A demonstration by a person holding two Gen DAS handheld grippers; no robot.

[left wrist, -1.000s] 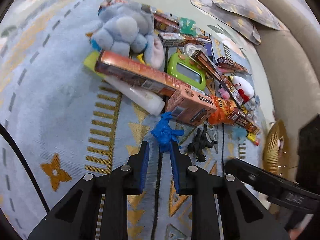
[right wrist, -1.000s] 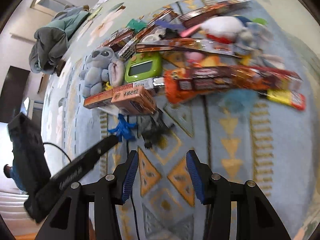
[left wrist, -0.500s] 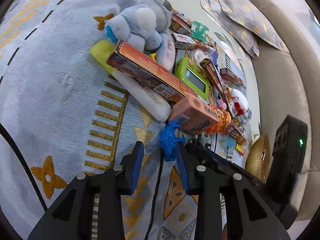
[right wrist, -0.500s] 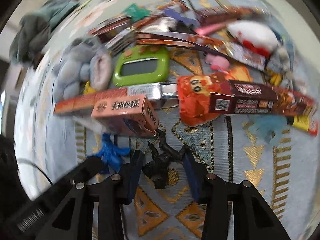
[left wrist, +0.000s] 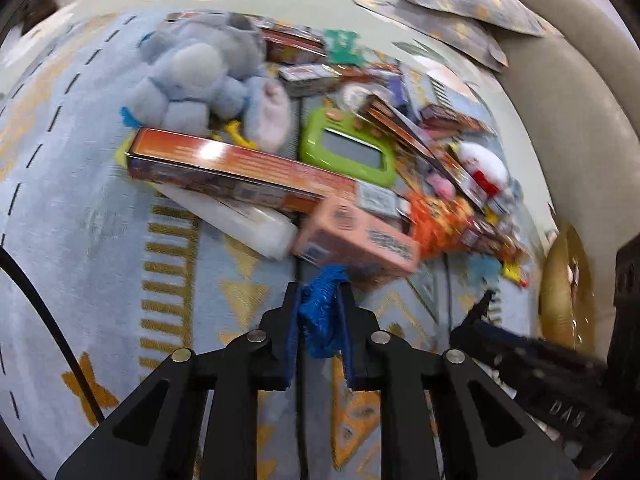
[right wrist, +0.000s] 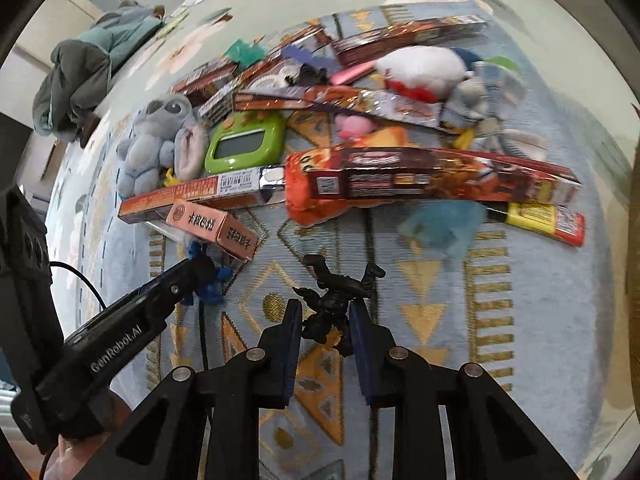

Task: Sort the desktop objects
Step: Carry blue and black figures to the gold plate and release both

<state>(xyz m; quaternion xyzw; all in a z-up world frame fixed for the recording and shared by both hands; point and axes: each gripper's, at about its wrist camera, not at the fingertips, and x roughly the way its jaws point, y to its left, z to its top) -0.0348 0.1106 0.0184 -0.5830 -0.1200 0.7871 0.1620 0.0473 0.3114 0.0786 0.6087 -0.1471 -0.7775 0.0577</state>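
My left gripper [left wrist: 319, 296] is shut on a blue toy figure [left wrist: 322, 320], just in front of a pink carton [left wrist: 360, 238]. It also shows in the right wrist view [right wrist: 204, 280] at the left, with the blue figure [right wrist: 212, 284] between its fingers. My right gripper [right wrist: 325, 312] is closed around a black toy figure [right wrist: 334, 300] on the patterned rug [right wrist: 520, 320]; its pads touch the figure's sides. In the left wrist view the right gripper's body crosses the lower right and its tips are hidden.
A heap lies beyond both grippers: a grey-blue plush [left wrist: 200, 76], a long orange box [left wrist: 240, 172], a white bottle [left wrist: 240, 220], a green handheld game [right wrist: 244, 144], long snack boxes [right wrist: 432, 180], a white plush [right wrist: 424, 68]. A sofa [left wrist: 560, 120] stands right, a gold object [left wrist: 564, 288] beside it.
My left gripper closed on the blue figure. My right gripper moved forward and closed in on the black figure.
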